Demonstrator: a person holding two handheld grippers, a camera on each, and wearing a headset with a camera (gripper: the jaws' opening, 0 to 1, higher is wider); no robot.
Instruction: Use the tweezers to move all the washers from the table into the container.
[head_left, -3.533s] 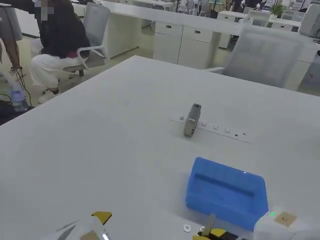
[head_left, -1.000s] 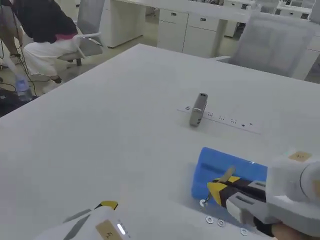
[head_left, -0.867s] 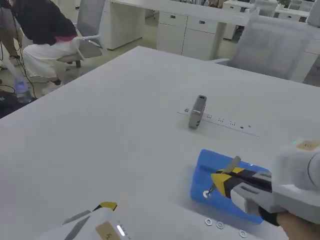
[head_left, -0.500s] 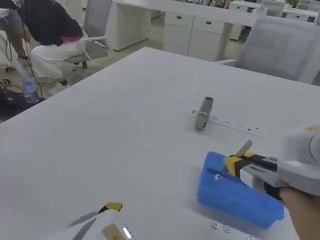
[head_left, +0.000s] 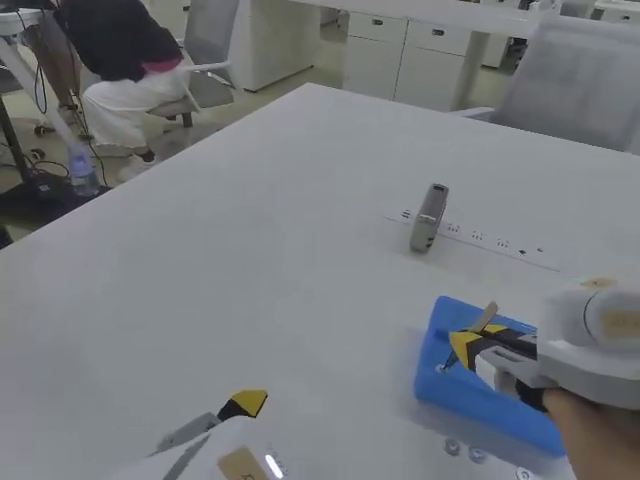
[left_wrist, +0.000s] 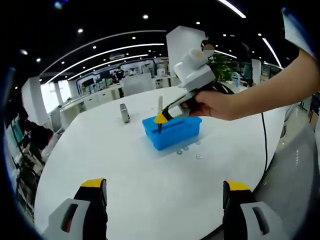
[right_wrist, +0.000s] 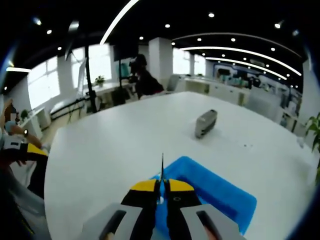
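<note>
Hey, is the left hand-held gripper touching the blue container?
Apart. The left gripper view shows a stretch of bare table between the left hand-held gripper and the blue container.

White table (head_left: 250, 230), blue container (head_left: 472, 398), washers (head_left: 453, 447) (loose)

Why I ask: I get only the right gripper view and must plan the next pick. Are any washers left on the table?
Observer: Yes. Three washers lie on the table beside the blue container, on its side toward the person.
Operator: Do they touch the container?
Observer: No, a small gap shows between them and its wall.
Operator: Is the left gripper free to help?
Observer: The left gripper has its jaws wide open and holds nothing.
</note>
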